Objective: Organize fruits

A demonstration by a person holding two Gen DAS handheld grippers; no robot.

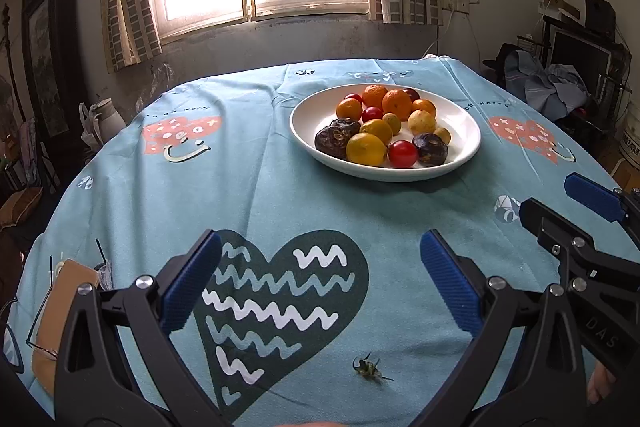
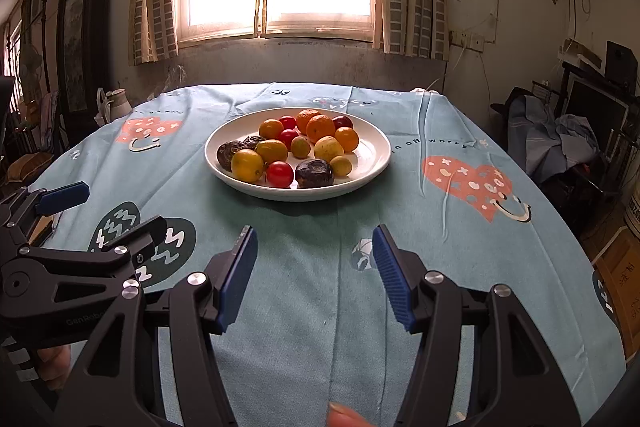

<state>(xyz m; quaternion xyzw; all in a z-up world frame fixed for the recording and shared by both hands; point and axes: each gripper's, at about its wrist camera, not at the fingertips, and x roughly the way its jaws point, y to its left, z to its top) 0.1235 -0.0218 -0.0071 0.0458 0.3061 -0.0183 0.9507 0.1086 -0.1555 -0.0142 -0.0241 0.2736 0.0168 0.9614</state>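
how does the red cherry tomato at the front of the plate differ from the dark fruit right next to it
The cherry tomato is bright red, smooth and glossy; the dark fruit is purplish-brown, dull and wrinkled. The tomato is smaller and round, the dark fruit wider and flatter. Both sit near the front rim of the white plate, side by side.

White round plate sits on tabletop w/ blue cloth, toward far side, holding all fruit in one loose heap. Oranges at back, approx. 5, touching each other. Yellow lemons mid/front. Red cherry tomatoes scattered btw. them. Dark purple wrinkled fruits, 3, at front & left edge. Small green-yellow ones in middle.
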